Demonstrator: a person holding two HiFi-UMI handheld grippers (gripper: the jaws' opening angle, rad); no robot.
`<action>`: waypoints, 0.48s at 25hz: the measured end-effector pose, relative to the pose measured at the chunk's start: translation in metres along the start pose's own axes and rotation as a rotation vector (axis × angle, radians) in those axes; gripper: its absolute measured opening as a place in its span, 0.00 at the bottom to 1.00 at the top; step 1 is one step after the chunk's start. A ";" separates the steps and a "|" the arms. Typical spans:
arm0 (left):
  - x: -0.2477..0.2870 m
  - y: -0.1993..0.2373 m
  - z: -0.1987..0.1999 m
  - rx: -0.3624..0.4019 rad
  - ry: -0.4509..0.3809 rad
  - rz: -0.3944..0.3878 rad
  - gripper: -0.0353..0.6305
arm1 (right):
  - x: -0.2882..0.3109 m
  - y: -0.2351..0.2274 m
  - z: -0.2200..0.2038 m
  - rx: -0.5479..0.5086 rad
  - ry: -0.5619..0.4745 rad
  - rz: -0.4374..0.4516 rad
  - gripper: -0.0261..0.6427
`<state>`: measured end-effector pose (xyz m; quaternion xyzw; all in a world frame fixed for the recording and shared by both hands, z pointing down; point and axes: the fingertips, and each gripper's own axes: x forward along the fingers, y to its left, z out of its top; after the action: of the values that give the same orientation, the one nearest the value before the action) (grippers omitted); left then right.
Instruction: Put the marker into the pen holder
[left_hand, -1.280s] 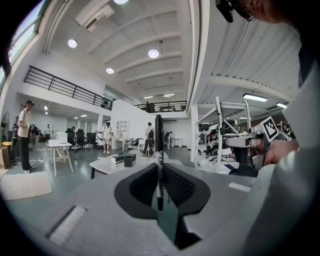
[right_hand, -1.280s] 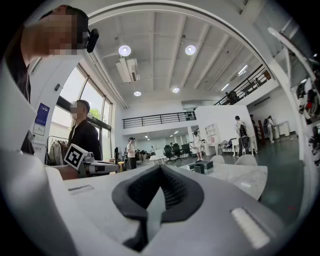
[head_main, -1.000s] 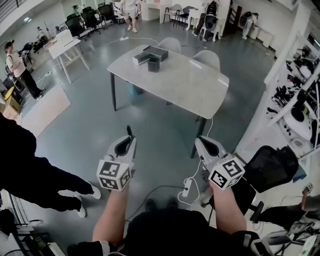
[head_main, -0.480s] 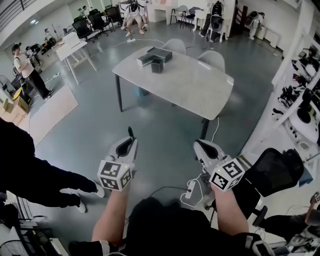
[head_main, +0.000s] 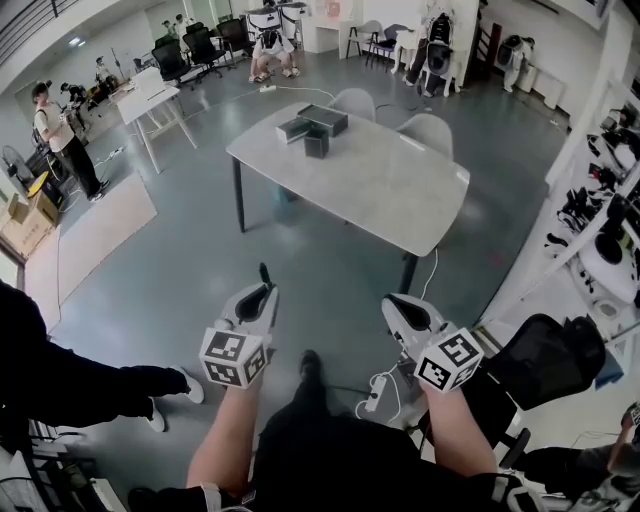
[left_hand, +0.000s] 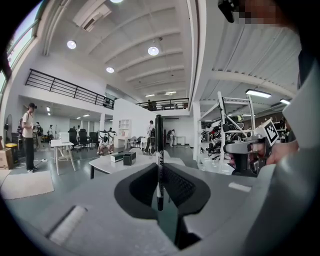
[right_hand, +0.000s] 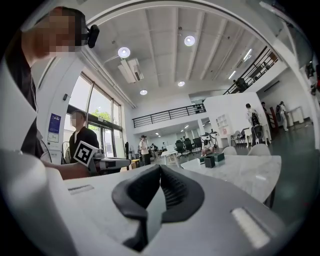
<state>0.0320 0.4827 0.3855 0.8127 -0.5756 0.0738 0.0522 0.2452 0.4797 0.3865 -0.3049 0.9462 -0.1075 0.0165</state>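
Black marker (left_hand: 159, 145) stands upright, clamped in the left hand-held gripper (head_main: 264, 295) well short of the desk (head_main: 380, 180), whose far end carries the pen holder (head_main: 316, 145); the right hand-held gripper (head_main: 393, 304) is pressed together, empty

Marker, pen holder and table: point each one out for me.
marker (left_hand: 158, 135), left gripper view, on its dark upper barrel.
pen holder (head_main: 316, 144), head view, on its dark front wall.
table (head_main: 385, 185), head view, on the bare tabletop.
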 end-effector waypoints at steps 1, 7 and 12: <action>0.007 0.003 0.000 -0.006 -0.003 -0.002 0.11 | 0.004 -0.004 0.000 -0.002 0.006 0.001 0.04; 0.059 0.033 0.003 -0.024 -0.017 -0.025 0.11 | 0.045 -0.039 0.003 -0.011 0.033 -0.009 0.04; 0.111 0.075 0.009 -0.031 -0.018 -0.043 0.11 | 0.102 -0.074 0.004 0.007 0.055 -0.019 0.04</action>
<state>-0.0016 0.3538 0.3968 0.8246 -0.5596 0.0565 0.0610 0.2052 0.3618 0.4018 -0.3106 0.9430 -0.1191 -0.0096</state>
